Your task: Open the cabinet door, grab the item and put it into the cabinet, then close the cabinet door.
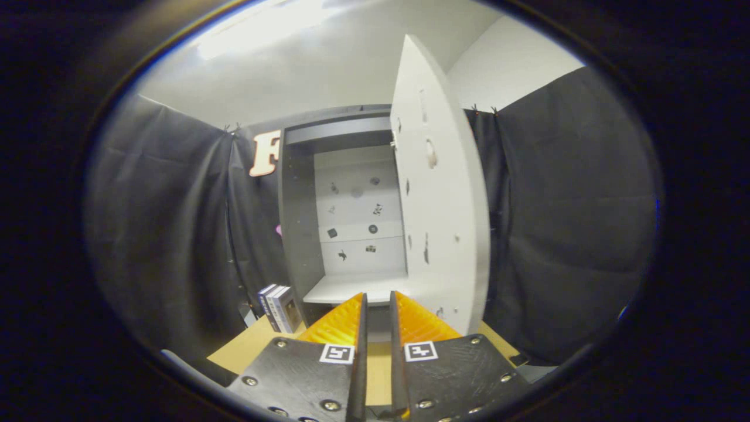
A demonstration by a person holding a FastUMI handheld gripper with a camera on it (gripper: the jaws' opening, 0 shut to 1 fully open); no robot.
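Observation:
The grey cabinet stands on the tan table straight beyond my fingers. Its white door is swung wide open to the right, with the door's edge just past my right fingertip. The inside shows a white back wall and a bare white shelf. A small blue-and-white box stands upright on the table against the cabinet's left side, left of and beyond my fingers. My gripper points at the shelf's front edge. Its fingers are drawn almost together with only a thin slit between them and hold nothing.
The tan table runs under the gripper and ends close on the left. Black cloth walls stand close on both sides of the cabinet. The open door takes up the room to the right of the cabinet mouth.

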